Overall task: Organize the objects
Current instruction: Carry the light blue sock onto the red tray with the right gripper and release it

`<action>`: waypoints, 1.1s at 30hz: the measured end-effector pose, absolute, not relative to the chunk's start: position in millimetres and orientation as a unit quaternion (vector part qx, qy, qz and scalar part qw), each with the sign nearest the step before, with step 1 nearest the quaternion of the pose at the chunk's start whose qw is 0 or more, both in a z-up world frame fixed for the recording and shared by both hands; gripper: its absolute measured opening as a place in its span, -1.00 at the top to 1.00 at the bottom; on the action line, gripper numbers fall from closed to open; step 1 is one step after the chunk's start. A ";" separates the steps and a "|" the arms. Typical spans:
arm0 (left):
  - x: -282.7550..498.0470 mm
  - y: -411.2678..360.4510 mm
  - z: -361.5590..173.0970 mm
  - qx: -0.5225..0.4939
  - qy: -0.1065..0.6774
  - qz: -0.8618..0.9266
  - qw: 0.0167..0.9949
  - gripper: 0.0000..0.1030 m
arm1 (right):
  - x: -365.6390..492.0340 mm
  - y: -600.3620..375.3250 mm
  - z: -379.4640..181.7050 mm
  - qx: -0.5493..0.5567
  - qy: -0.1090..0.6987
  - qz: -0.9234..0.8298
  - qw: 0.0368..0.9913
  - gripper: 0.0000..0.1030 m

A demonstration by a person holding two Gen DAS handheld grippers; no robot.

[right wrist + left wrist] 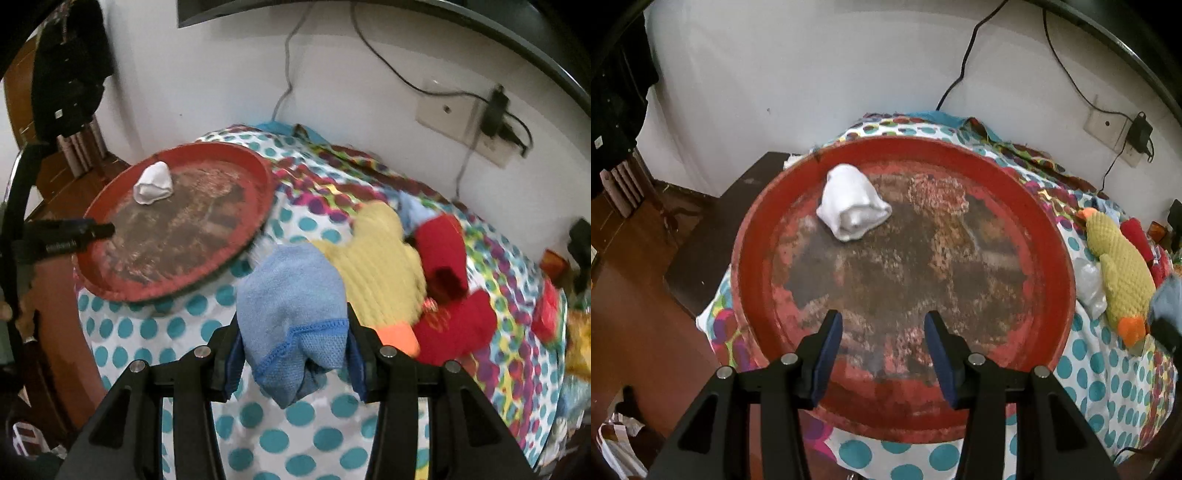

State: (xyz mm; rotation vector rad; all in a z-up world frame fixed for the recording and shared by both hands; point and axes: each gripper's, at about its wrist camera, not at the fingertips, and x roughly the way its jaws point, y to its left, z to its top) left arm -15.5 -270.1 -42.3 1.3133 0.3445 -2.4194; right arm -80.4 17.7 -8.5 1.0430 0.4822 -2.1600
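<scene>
A round red tray (753,236) with a worn, rusty floor lies on the polka-dot cloth. A rolled white sock (851,203) lies at its far left; it also shows in the right wrist view (153,184). My left gripper (882,325) is open and empty over the tray's near part. My right gripper (291,317) is shut on a rolled light blue sock (291,299), held above the cloth to the right of the tray (177,288). My left gripper's fingers (92,229) show at the tray's left rim.
A yellow knitted duck toy (1119,269) and red socks (443,251) lie on the polka-dot cloth (303,443) right of the tray. A white wall with cables and a socket plate (450,114) stands behind. A dark wooden table edge (701,240) is left.
</scene>
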 end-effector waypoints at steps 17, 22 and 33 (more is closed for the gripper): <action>8.6 -270.1 -58.2 0.468 0.160 -0.846 0.197 0.08 | -144.7 -122.4 -5.0 0.384 0.204 -0.798 0.417 0.13; 13.0 -267.3 -58.2 0.467 0.147 -0.850 0.195 0.08 | -172.0 -182.9 -25.4 0.395 0.224 -0.780 0.431 0.13; 15.5 -272.6 -43.7 0.449 0.147 -0.862 0.186 0.08 | -193.3 -268.3 -68.7 0.410 0.272 -0.752 0.440 0.13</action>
